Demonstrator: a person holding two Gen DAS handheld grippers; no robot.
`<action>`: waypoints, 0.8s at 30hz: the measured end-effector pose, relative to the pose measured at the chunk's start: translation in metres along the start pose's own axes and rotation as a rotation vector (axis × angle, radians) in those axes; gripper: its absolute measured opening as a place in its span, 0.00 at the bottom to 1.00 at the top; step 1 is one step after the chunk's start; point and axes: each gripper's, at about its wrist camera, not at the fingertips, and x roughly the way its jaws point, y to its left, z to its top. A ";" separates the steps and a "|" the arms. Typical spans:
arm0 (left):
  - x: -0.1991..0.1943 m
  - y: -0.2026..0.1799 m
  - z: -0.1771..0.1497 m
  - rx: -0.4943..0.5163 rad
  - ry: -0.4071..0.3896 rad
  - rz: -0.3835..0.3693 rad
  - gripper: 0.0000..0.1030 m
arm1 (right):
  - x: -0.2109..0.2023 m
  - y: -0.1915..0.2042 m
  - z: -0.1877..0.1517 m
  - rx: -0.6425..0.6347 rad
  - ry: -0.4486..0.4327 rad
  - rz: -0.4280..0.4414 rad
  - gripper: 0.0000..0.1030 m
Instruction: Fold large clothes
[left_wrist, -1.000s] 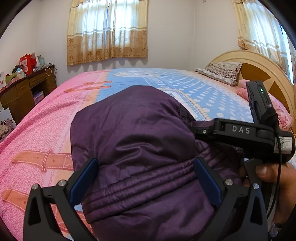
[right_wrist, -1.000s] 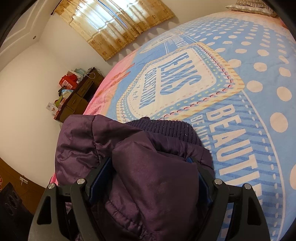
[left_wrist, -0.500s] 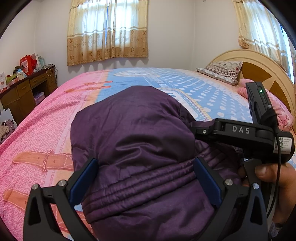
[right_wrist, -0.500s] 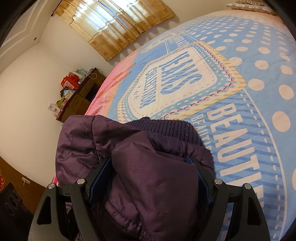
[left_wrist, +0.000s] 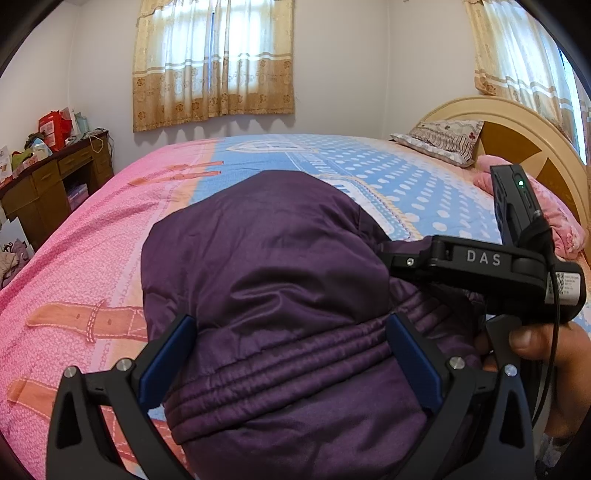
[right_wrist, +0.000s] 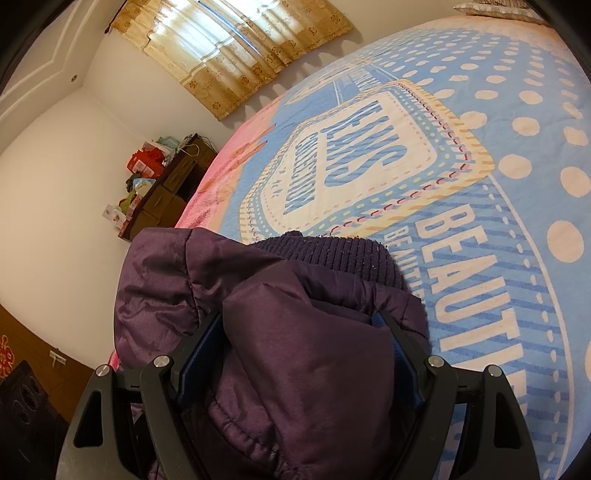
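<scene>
A padded purple jacket (left_wrist: 266, 266) lies bunched on the bed, with a dark knitted collar (right_wrist: 332, 251) at its far side. My left gripper (left_wrist: 288, 343) stands wide around the jacket's quilted hem; the cloth bulges between the blue pads (left_wrist: 166, 350). My right gripper (right_wrist: 306, 343) likewise has a thick fold of the jacket (right_wrist: 295, 350) between its blue pads. The right gripper's body (left_wrist: 480, 266) and the hand holding it show at the right of the left wrist view.
The bed cover (left_wrist: 92, 258) is pink on the left and blue with white dots on the right (right_wrist: 498, 166). A wooden headboard (left_wrist: 517, 140) and pillow (left_wrist: 439, 140) stand far right. A cluttered dark desk (left_wrist: 44, 177) stands by the left wall. Curtained windows are behind.
</scene>
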 end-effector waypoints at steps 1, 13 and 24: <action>-0.003 0.002 0.000 0.000 -0.001 -0.008 1.00 | -0.001 0.001 0.001 -0.010 0.008 -0.002 0.79; -0.026 0.077 -0.035 -0.311 0.103 -0.324 1.00 | -0.028 -0.018 0.000 -0.033 0.111 0.121 0.82; -0.006 0.083 -0.050 -0.344 0.064 -0.440 1.00 | -0.013 -0.046 -0.014 0.046 0.104 0.349 0.80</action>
